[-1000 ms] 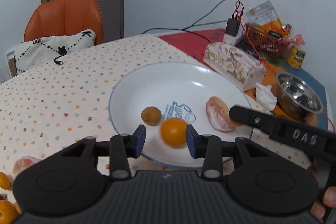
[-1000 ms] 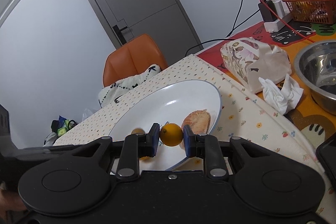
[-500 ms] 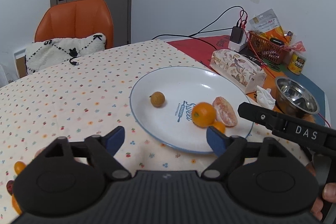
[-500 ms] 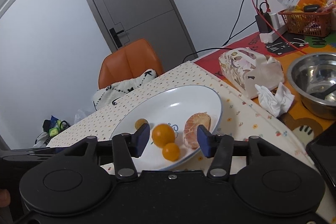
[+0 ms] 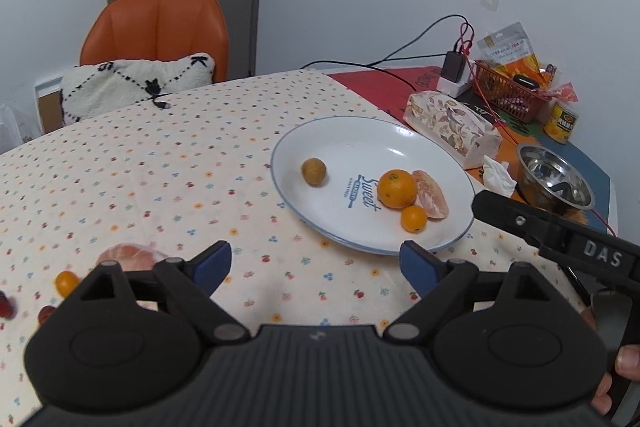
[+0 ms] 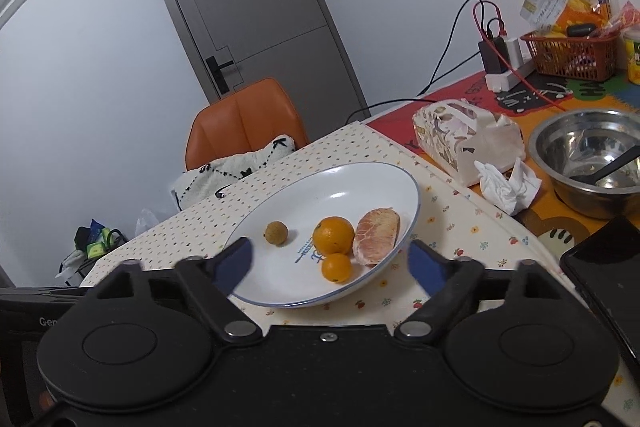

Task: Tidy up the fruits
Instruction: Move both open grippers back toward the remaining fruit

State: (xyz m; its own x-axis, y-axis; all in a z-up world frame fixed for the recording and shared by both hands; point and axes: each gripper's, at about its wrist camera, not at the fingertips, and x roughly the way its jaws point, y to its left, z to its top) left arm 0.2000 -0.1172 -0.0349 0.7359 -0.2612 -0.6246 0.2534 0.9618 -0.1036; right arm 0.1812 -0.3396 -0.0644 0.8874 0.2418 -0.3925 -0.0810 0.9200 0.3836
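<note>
A white plate (image 5: 352, 135) (image 6: 280, 291) holds an orange (image 5: 397, 188) (image 6: 333, 235), a small kumquat (image 5: 413, 218) (image 6: 337, 267), a peeled citrus piece (image 5: 431, 193) (image 6: 377, 235) and a brown longan (image 5: 313, 171) (image 6: 276, 233). My left gripper (image 5: 316, 265) is open and empty, held back from the plate's near edge. My right gripper (image 6: 334, 265) is open too, its fingers straddling the plate's near rim without touching fruit. At the left, on the cloth, lie another peeled citrus piece (image 5: 126, 256), a small kumquat (image 5: 66, 283) and red bits (image 5: 6, 305).
A tissue pack (image 5: 452, 125) (image 6: 466, 139), crumpled tissue (image 6: 506, 187), steel bowl (image 5: 554, 179) (image 6: 592, 155), red basket (image 6: 572, 55) and charger cables stand to the right. A dark phone (image 6: 608, 275) lies near right. An orange chair (image 5: 156, 27) with a cushion stands beyond the table.
Both grippers let go of their fruit, opened wide and pulled back. The orange and the kumquat now rest on the plate beside the peeled piece.
</note>
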